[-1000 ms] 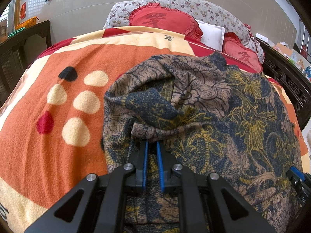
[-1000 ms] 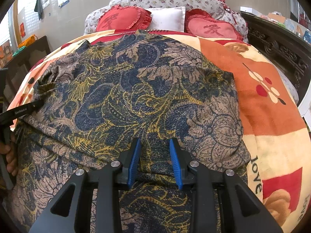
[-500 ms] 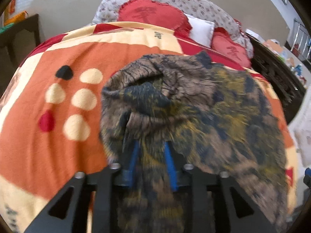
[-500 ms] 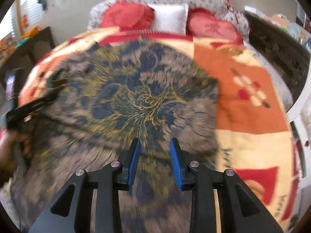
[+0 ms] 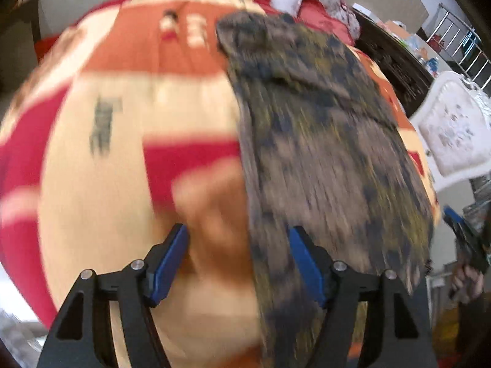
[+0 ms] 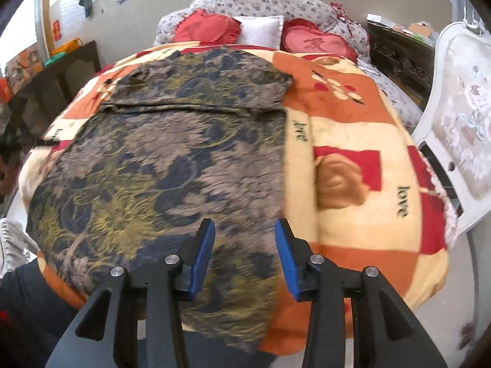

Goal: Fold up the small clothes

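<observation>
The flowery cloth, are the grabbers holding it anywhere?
No. The left gripper and right gripper have just been opening; neither pinches the flowery cloth, which lies on the blanket.

From my right fingers' view, the word "love" (image 6: 403, 201) stands in dark letters on a cream patch of the blanket (image 6: 362, 132), and again, smaller and blurred, on another cream patch beside the patterned garment (image 6: 302, 129). A red heart cushion (image 6: 313, 43) at the head of the bed bears one Chinese character. From my left, dark lettering (image 5: 104, 127) on the blanket is too smeared to read.
</observation>
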Tool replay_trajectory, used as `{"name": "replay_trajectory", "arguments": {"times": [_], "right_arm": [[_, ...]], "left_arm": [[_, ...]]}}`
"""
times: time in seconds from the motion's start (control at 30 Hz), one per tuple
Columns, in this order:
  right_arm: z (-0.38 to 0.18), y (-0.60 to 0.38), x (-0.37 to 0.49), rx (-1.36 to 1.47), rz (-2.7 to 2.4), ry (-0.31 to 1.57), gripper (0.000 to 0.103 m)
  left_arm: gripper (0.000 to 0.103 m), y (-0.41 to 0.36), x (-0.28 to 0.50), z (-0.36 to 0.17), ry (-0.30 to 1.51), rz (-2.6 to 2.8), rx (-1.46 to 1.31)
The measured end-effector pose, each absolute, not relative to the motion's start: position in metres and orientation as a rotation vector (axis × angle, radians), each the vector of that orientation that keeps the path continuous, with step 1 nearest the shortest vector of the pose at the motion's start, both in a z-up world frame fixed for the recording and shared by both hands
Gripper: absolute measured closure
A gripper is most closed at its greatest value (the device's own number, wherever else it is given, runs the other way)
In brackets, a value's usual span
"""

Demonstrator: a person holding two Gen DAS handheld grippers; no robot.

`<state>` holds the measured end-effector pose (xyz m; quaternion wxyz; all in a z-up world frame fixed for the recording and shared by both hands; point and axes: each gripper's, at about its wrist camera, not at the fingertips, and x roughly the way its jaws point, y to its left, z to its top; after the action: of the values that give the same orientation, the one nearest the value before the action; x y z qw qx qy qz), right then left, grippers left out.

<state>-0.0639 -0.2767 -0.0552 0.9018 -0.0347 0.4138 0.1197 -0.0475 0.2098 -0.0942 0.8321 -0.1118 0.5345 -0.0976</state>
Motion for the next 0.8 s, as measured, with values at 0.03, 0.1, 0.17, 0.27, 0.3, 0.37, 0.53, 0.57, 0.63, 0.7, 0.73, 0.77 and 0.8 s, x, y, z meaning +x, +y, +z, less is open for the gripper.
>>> {"name": "replay_trajectory", "arguments": {"times": [0.03,0.1,0.17,0.27,0.3,0.37,0.53,0.57,0.63,0.7,0.73,0.77,0.8], "right_arm": [[-0.057,-0.272,-0.065,-0.051,0.259,0.843,0.046],[-0.058,-0.265,-0.064,-0.014,0.272,0.829,0.046],[-0.058,-0.257,-0.063,-0.015,0.270,0.817,0.046],[-0.057,-0.247,-0.063,-0.030,0.288,0.801,0.046],[-0.056,-0.245,-0.063,-0.035,0.296,0.796,0.046],[-0.053,-0.243,-0.065,-0.048,0.296,0.787,0.047],[-0.045,-0.250,-0.077,-0.052,0.270,0.778,0.046],[-0.044,-0.253,-0.082,-0.059,0.255,0.777,0.047],[-0.045,-0.260,-0.089,-0.069,0.239,0.784,0.047],[-0.050,-0.269,-0.099,-0.068,0.219,0.809,0.047],[-0.055,-0.274,-0.104,-0.060,0.209,0.825,0.047],[-0.059,-0.279,-0.107,-0.049,0.205,0.840,0.047],[-0.064,-0.287,-0.112,-0.029,0.194,0.859,0.047]], "left_arm": [[0.031,0.206,-0.063,-0.093,1.125,-0.227,-0.246],[0.031,0.197,-0.088,-0.092,1.123,-0.291,-0.266],[0.031,0.193,-0.104,-0.095,1.134,-0.345,-0.292],[0.031,0.191,-0.118,-0.104,1.147,-0.404,-0.336],[0.031,0.192,-0.119,-0.104,1.134,-0.411,-0.344],[0.033,0.198,-0.119,-0.104,1.135,-0.448,-0.411],[0.054,0.206,-0.119,-0.106,1.140,-0.517,-0.491],[0.059,0.207,-0.119,-0.107,1.143,-0.528,-0.507],[0.063,0.209,-0.121,-0.108,1.142,-0.531,-0.511],[0.068,0.210,-0.123,-0.109,1.142,-0.537,-0.512],[0.069,0.211,-0.125,-0.110,1.142,-0.534,-0.514],[0.071,0.212,-0.125,-0.110,1.141,-0.529,-0.515],[0.072,0.213,-0.126,-0.111,1.139,-0.524,-0.516]]}}
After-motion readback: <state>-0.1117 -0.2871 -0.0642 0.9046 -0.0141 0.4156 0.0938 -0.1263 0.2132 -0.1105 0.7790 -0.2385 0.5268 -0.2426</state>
